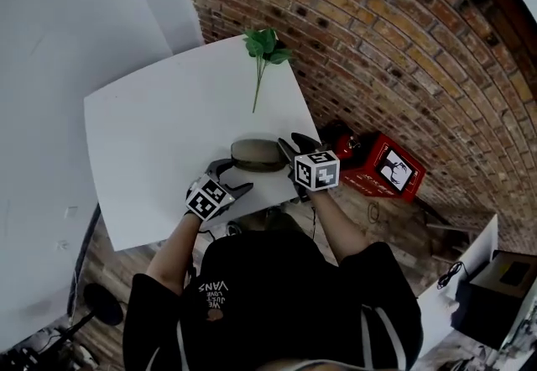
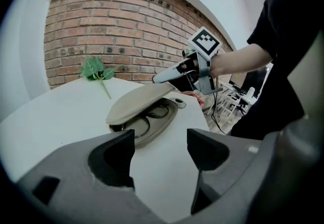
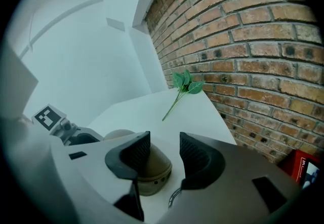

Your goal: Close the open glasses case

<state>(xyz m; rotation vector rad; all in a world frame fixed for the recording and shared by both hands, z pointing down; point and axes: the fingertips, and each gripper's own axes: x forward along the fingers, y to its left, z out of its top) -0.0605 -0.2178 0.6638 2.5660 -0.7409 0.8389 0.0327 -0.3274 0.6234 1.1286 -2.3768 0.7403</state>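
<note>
Glasses case [image 2: 142, 104] ajar under right claw [image 3: 164, 149]

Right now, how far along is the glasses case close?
Done: nothing fully; the glasses case lid is tilted low but ajar, with the glasses visible inside. In hand: the right gripper, jaws apart, sits over the lid's end. The left gripper, jaws apart and empty, is short of the case. Left: press the lid shut.

The scene is lit evenly and softly; the white worktop [image 1: 168, 134] is rendered bright, and only faint shadows are cast. The brick wall [image 1: 403, 33] is bent by fisheye distortion. Black vignetting is seen in both gripper views, and the left tongs [image 2: 161, 149] are slightly blurred.
</note>
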